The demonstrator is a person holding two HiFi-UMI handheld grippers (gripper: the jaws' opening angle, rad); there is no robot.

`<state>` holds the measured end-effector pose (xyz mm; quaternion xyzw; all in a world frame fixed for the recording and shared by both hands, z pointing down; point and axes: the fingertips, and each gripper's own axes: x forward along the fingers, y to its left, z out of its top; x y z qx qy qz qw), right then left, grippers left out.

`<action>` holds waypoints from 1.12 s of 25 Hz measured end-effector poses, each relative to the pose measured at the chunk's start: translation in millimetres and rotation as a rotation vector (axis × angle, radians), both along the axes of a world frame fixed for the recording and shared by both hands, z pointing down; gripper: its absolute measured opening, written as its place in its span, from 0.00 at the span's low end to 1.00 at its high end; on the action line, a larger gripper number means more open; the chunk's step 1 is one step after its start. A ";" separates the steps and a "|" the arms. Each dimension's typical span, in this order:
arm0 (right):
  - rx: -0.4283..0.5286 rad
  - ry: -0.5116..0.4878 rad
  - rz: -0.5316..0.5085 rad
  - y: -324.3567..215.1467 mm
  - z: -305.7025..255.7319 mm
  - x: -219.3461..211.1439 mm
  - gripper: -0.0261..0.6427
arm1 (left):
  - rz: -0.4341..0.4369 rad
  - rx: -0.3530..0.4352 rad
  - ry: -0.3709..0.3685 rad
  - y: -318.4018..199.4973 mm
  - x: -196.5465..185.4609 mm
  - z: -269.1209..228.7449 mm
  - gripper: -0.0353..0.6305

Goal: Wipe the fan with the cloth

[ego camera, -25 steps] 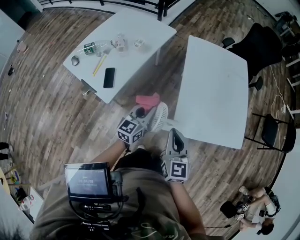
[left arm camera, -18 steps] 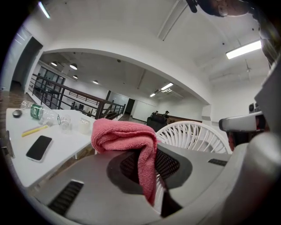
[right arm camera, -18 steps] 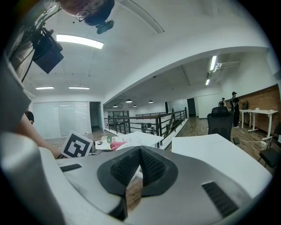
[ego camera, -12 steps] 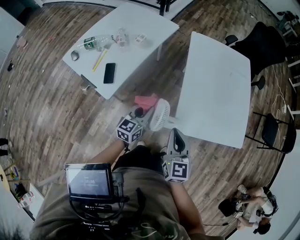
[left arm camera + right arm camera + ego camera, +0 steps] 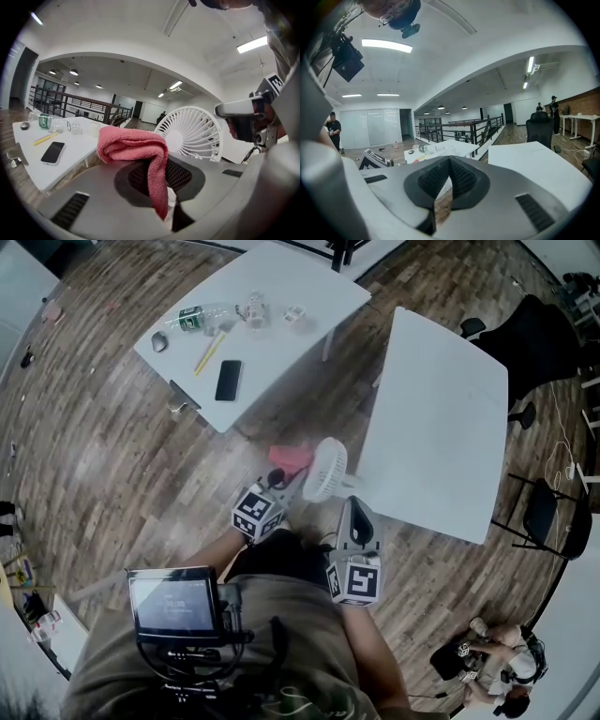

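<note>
Left gripper view: cloth clamped, fan just ahead

Left gripper (image 5: 159,180): jaws closed on the pink cloth (image 5: 133,143). One fold hangs down between the pads, the bulk is bunched above them. White fan (image 5: 193,133) stands upright just beyond the cloth, grille toward the camera; contact cannot be made out. Right gripper (image 5: 449,180): jaws together, nothing between them. Head view: fan sits beside the near-left edge of the white table (image 5: 441,409).

No legible text showing anywhere, small screen (image 5: 174,604) on the chest rig displaying characters too blurred to read, green label on the bottle (image 5: 199,317) on the table (image 5: 281,287) appearing too small to read, marker cube (image 5: 257,513) on the left hand-held gripper (image 5: 281,474) and its twin on the right hand-held gripper (image 5: 355,506) showing only black-and-white square patterns.
</note>
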<state>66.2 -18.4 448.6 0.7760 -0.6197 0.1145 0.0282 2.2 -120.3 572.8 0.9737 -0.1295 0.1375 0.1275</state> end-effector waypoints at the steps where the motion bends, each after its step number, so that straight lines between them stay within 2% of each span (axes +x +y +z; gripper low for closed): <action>1: -0.001 0.001 -0.008 -0.4 -0.2 -2.5 0.05 | -0.001 -0.001 -0.003 2.0 -3.3 1.0 0.16; 9: -0.010 0.006 -0.042 3.7 1.6 -12.5 0.05 | -0.022 -0.036 -0.027 25.3 -26.3 15.2 0.16; 16: -0.012 0.005 -0.056 10.3 -1.6 -18.5 0.05 | -0.047 -0.059 -0.015 41.5 -35.7 6.3 0.16; 23: 0.006 -0.003 -0.074 12.6 -6.6 -22.0 0.05 | 0.035 0.047 -0.027 60.5 -35.5 -15.9 0.16; 28: 0.014 -0.004 -0.083 15.0 -10.8 -21.7 0.05 | 0.043 0.064 -0.006 64.4 -33.7 -31.8 0.16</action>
